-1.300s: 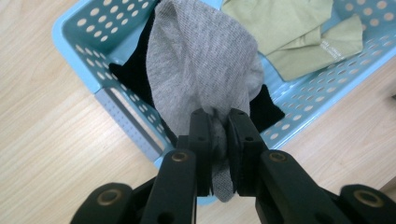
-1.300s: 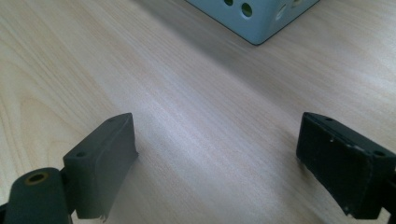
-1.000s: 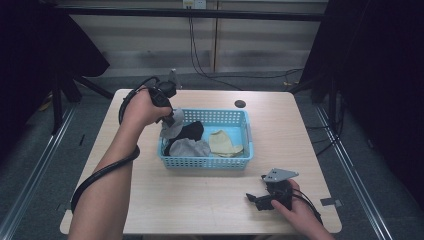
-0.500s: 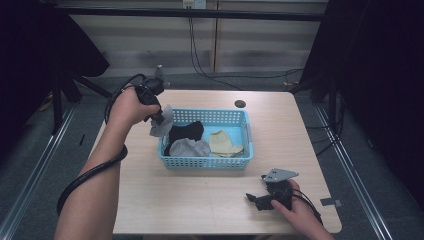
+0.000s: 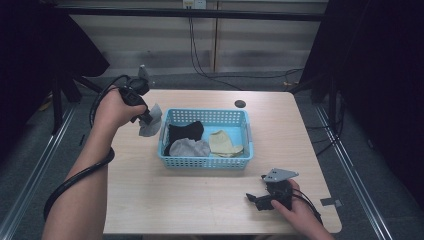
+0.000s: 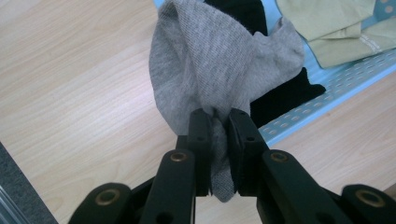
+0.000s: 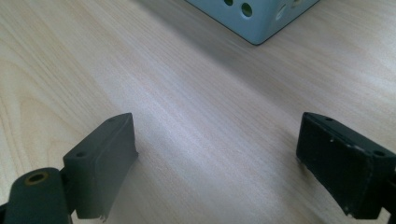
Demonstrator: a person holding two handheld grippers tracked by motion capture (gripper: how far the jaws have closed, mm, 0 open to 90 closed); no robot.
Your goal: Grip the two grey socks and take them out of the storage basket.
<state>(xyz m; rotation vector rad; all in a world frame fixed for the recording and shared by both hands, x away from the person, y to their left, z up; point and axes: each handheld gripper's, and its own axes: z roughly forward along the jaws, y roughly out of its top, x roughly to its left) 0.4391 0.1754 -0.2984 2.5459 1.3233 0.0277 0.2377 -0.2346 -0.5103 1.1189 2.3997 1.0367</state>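
the left gripper [image 5: 146, 119] is clamped on a crumpled grey knit sock [image 6: 219, 79], held just left of the light-blue perforated plastic basket [image 5: 207, 162] — the right gripper [image 5: 261, 200] rests near-right on the pale wooden table [image 5: 165, 200], jaws wide apart.

Even overhead light brightens the table [image 5: 200, 200]; the surroundings sink into darkness. Soft shadow beside the basket [image 7: 252, 18]. Close views turn blurry near the jaws, no glare.

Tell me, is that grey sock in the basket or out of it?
Out. The left claw grips the grey sock, dangling above the table beside the basket.
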